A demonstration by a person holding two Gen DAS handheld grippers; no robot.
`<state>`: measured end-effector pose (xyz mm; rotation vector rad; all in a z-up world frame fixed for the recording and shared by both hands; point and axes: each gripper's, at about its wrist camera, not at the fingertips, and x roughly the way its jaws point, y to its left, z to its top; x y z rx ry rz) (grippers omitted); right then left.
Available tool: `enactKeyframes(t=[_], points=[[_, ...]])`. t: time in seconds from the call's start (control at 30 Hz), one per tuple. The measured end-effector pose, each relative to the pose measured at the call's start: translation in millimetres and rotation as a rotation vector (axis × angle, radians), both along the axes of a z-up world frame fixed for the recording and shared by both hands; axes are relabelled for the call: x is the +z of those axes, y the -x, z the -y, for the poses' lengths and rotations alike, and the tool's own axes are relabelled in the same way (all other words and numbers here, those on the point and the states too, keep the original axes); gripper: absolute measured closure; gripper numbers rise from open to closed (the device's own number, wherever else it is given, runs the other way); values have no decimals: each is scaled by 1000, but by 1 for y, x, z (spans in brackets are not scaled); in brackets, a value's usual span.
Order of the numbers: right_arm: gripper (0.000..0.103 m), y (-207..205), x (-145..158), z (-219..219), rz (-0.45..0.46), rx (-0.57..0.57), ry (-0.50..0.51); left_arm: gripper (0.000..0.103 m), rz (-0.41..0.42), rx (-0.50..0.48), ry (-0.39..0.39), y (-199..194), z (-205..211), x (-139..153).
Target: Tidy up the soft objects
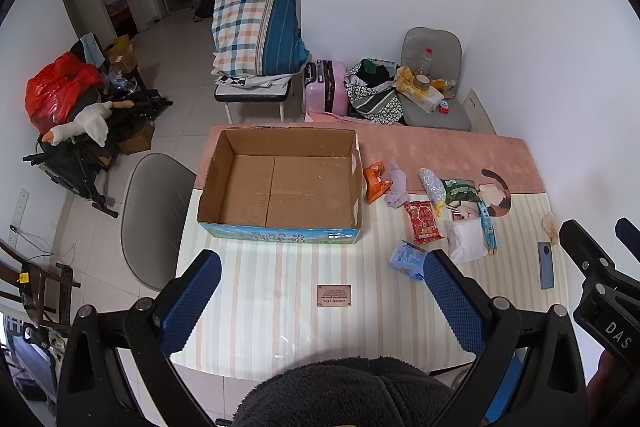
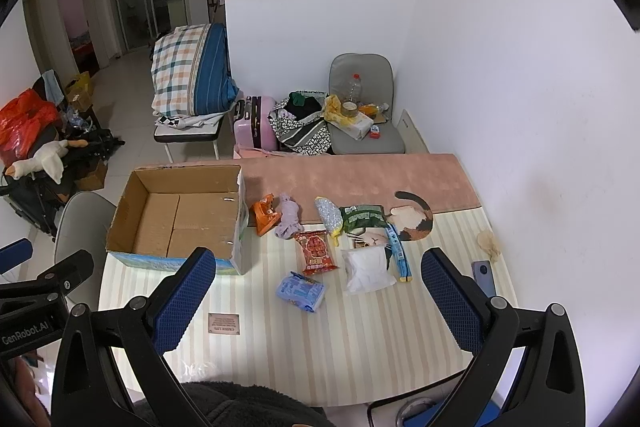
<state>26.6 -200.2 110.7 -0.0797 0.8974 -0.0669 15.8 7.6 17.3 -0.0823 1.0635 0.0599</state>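
An open cardboard box [image 1: 280, 183] [image 2: 180, 215] stands empty on the table's left. To its right lie soft items: an orange packet [image 1: 376, 181] [image 2: 264, 213], a lilac plush [image 1: 396, 185] [image 2: 289, 217], a red snack packet [image 1: 425, 221] [image 2: 317, 251], a blue tissue pack [image 1: 409, 259] [image 2: 300, 291], a white pouch [image 1: 466, 239] [image 2: 367, 269], a green packet [image 1: 460, 190] [image 2: 362, 217] and a silvery bundle [image 1: 432, 183] [image 2: 329, 215]. My left gripper [image 1: 322, 275] is open and empty above the table's near edge. My right gripper [image 2: 318, 271] is open and empty, hovering over the tissue pack area.
A phone [image 1: 546, 265] [image 2: 484, 277] lies at the table's right, a crumpled wrapper [image 2: 489, 243] beyond it. A pink runner [image 2: 352, 179] covers the far edge. A grey chair [image 1: 156, 219] stands left of the table. Luggage and a loaded chair [image 2: 360, 115] sit behind.
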Motion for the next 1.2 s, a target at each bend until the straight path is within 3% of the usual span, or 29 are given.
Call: enactKeyframes(t=[1.2], points=[[0,0,10,0,20,11,-3,0,16,3,-3,-2,-8,13]])
